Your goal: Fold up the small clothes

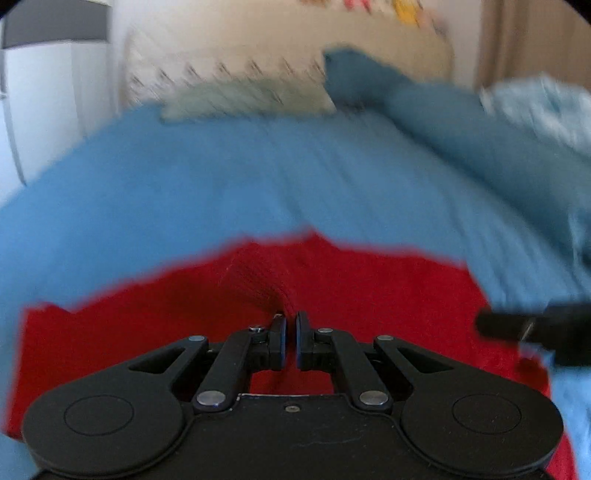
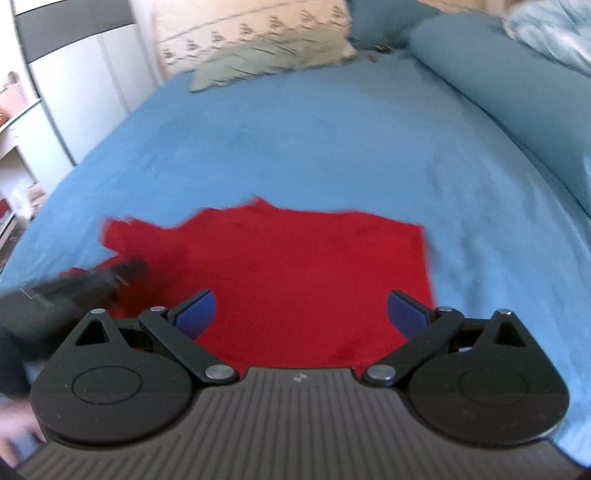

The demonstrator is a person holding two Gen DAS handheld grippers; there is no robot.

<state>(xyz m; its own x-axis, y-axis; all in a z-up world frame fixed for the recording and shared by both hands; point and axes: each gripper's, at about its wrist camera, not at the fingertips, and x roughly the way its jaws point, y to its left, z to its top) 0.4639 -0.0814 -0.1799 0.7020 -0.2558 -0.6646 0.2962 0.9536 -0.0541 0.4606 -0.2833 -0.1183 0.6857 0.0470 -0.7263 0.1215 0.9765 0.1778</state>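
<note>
A small red garment lies on the blue bedsheet. In the left wrist view the garment fills the foreground. My left gripper is shut on a pinched ridge of the red cloth, which bunches up at the fingertips. It also shows in the right wrist view, blurred, at the garment's left side. My right gripper is open and empty, hovering over the garment's near edge. Its tip shows in the left wrist view at the right.
A grey-green pillow and a patterned cushion lie at the head of the bed. A blue bolster and pale bedding run along the right. White cupboards stand to the left.
</note>
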